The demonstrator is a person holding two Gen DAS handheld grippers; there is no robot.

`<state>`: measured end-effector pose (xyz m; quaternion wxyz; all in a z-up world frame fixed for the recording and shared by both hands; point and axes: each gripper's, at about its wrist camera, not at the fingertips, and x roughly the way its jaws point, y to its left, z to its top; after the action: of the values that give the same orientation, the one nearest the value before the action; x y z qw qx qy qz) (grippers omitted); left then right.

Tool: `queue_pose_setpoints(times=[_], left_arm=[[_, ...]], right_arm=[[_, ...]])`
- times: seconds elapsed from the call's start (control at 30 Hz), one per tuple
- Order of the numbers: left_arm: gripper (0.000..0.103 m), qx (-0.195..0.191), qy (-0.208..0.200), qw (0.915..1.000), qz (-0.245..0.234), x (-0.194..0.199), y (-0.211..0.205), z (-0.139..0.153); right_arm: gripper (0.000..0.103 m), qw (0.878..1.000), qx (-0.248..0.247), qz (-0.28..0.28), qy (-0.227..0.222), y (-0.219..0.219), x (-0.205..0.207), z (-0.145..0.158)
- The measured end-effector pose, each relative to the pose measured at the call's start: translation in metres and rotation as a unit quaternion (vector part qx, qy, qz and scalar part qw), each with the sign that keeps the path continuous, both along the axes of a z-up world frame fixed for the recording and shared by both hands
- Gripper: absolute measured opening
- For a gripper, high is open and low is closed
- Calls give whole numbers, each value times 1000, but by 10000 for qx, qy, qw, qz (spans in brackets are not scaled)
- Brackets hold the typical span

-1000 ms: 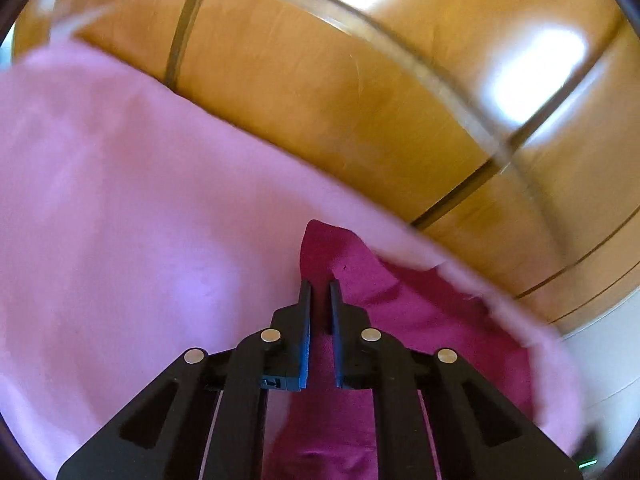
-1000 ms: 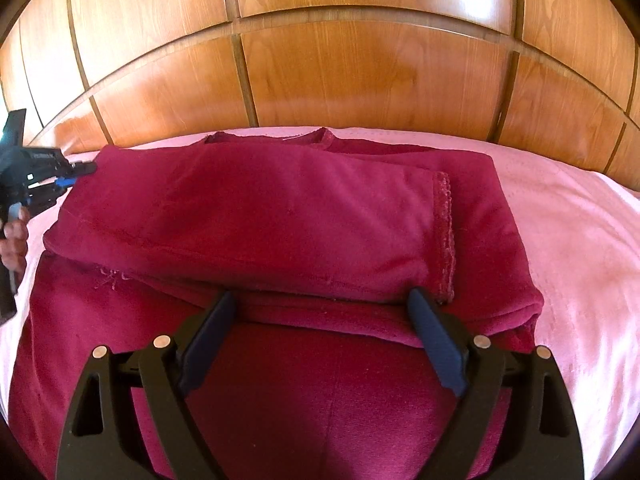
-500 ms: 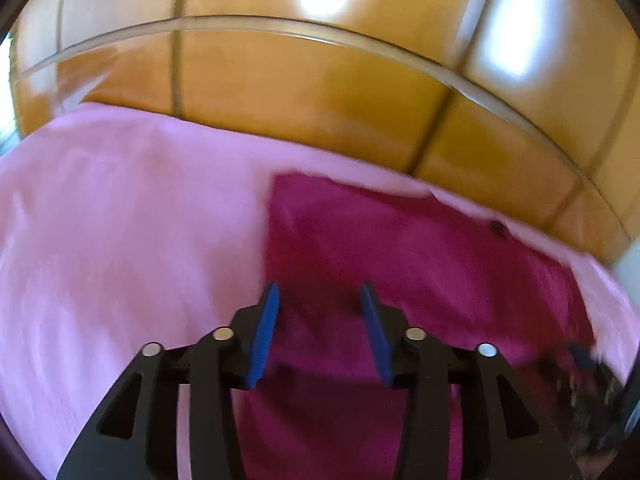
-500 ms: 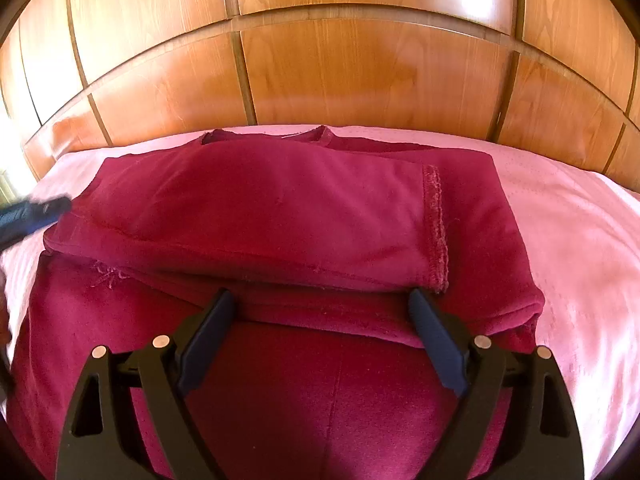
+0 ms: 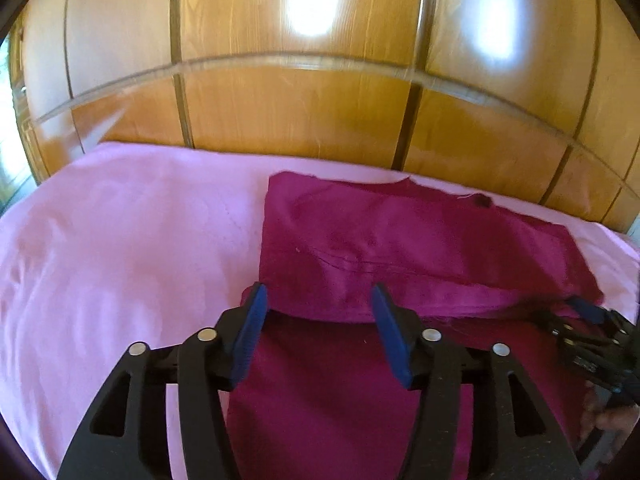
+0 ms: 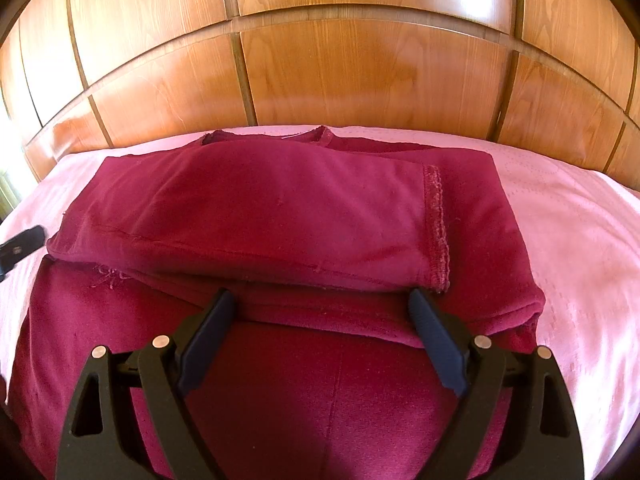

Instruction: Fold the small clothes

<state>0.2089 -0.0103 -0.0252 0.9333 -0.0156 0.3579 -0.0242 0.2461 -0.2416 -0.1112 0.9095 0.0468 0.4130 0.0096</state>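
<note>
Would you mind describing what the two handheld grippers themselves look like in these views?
Both are alike: the left gripper and right gripper have matte black plastic frames with triangular cut-outs and round silver pins at the joints. Each carries two flat fingers faced with dark blue ribbed pads. No cables, labels or sleeves are visible on them. At the left view's right edge, the other gripper shows the same black and blue.

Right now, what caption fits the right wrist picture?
Open right hand-held gripper poised over a folded maroon garment on a pink sheet.
</note>
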Motion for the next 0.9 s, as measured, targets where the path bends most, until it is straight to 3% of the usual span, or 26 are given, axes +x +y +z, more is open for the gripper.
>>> queue_pose_setpoints(times=[0.27,0.9], left_arm=[[55,-176,-31,9998,11,-36,6,11],[55,-200,274,9993,169,-85,24,-5]], right_arm=[[89,10000,-6,0,0,0,0,0],[90,10000,-48,14,13,2,1,-2]])
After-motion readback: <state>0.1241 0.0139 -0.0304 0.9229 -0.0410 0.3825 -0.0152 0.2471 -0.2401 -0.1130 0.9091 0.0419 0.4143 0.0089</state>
